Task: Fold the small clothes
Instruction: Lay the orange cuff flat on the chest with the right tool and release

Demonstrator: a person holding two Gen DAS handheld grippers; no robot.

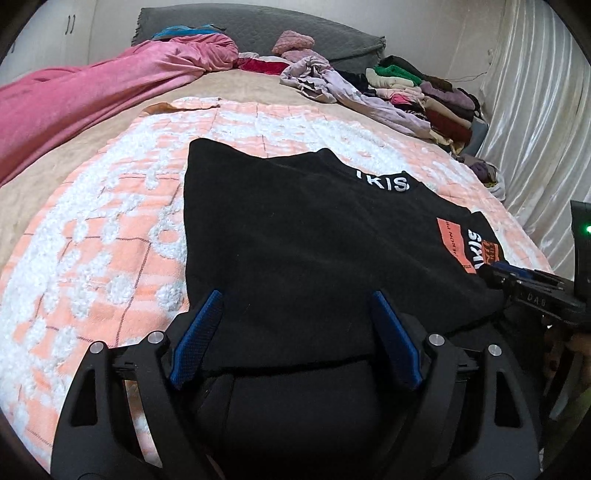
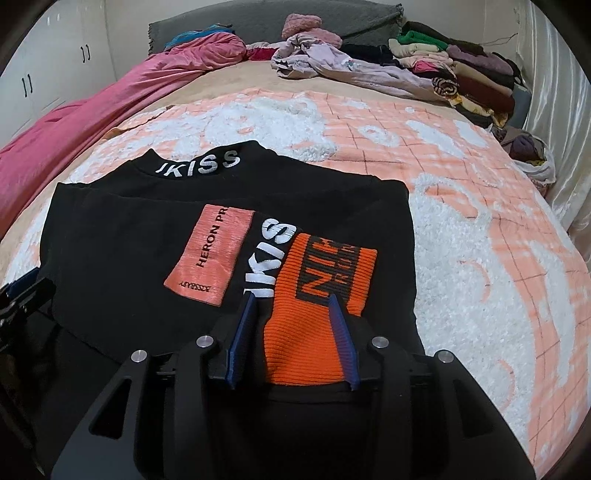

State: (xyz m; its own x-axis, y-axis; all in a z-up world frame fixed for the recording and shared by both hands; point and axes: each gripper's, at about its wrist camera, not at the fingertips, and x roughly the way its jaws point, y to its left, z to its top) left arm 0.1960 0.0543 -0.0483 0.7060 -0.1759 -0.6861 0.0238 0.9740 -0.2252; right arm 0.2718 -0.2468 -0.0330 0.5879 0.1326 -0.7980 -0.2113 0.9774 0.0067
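A black top (image 1: pixel 295 229) (image 2: pixel 122 236) with white "IKISS" lettering on its collar (image 2: pixel 201 164) lies partly folded on the peach and white bedspread (image 1: pixel 110 229) (image 2: pixel 480 258). On its front are a salmon patch (image 2: pixel 210 254) and a sleeve with an orange ribbed cuff (image 2: pixel 317 295). My left gripper (image 1: pixel 297 301) stands wide open over the top's near edge, its blue pads clear of the cloth. My right gripper (image 2: pixel 292 301) is open astride the orange cuff, with a gap at its left pad. In the left wrist view the right gripper (image 1: pixel 524 284) shows at the right edge.
A pink blanket (image 1: pixel 92 96) lies along the left of the bed, with a grey pillow (image 1: pixel 258 26) at the head. Crumpled pale clothes (image 2: pixel 325 62) and a stack of folded clothes (image 2: pixel 469 70) fill the back right. A pale curtain (image 1: pixel 535 110) hangs at the right.
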